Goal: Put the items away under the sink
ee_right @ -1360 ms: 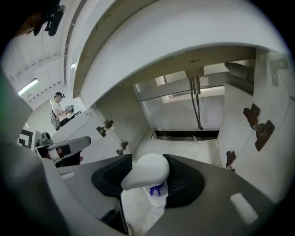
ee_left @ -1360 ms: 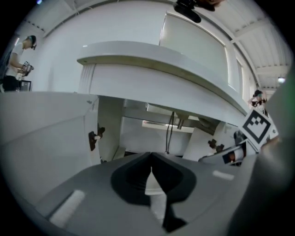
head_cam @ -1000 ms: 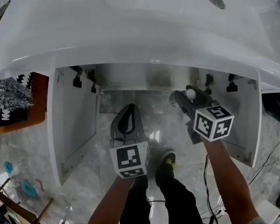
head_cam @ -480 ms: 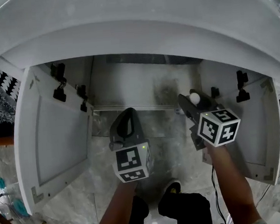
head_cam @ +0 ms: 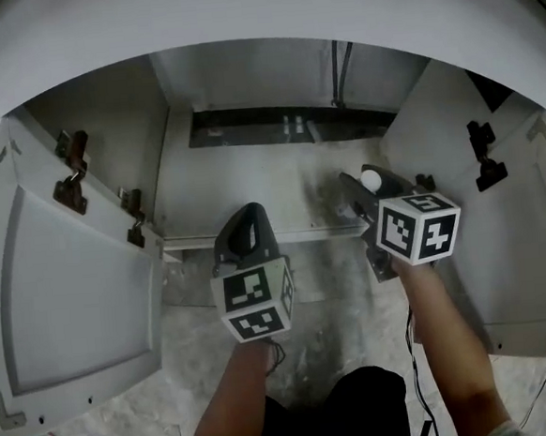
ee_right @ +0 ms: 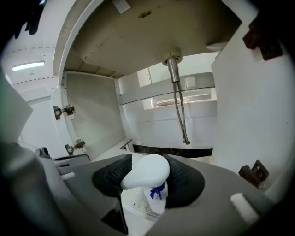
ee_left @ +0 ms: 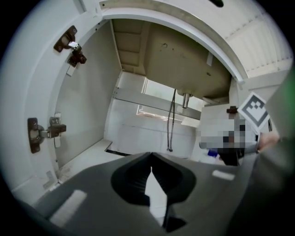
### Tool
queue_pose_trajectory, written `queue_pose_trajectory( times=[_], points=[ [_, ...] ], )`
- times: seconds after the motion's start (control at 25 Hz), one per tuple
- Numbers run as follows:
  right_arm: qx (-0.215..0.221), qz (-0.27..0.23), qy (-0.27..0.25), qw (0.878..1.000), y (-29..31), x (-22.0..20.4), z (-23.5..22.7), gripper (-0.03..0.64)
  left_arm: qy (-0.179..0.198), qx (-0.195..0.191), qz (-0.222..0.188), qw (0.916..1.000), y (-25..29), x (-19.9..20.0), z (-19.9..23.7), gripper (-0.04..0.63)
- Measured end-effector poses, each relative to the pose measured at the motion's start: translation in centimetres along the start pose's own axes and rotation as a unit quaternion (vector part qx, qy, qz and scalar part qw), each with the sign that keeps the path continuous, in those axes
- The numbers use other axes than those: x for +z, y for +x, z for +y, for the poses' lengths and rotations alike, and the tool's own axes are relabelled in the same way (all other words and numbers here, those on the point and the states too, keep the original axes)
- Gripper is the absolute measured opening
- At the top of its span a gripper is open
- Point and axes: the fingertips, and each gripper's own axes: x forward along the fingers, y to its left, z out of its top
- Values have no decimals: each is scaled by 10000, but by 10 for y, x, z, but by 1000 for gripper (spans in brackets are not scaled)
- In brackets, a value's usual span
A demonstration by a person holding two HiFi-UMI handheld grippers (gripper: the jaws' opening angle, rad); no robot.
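Cabinet (head_cam: 251,181), left jaws together, right jaws gripping bottle (ee_right: 146,174)

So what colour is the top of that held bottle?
The clear bottle has a white spray head, blue piece below; best in the right gripper view.

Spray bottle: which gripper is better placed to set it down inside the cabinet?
Right. The right gripper holds the spray bottle and points into the open cabinet, above its floor; the left gripper is shut and empty.

Bottle (ee_right: 144,171) in right claw (ee_right: 150,179), hoses (ee_right: 180,115) behind
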Motion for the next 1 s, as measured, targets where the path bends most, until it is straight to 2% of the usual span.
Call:
queue_pose_trajectory(
  times=[0.2, 0.44, 0.68, 0.84, 1.0],
  points=[
    [-55, -131, 304, 9994, 13, 4, -23, 213, 322, 58, -143, 9994, 18, 2, -4, 12],
    [-296, -167, 332, 9989, 30, 27, -47, 213, 250, 47, -245, 9994, 18, 9, -6, 12],
    [-544, -186, 873, 9945, 61, 43, -85, 213, 377, -37, -317, 9988, 15, 11, -8, 12],
    [-635, 4, 839, 9944, 74, 45, -94, 213, 645, 0, -394, 9971, 13, 13, -1, 12],
    [-595, -9, 673, 9960, 79, 47, -92, 217, 522, 55, -373, 9979, 13, 12, 7, 12]
  ],
)
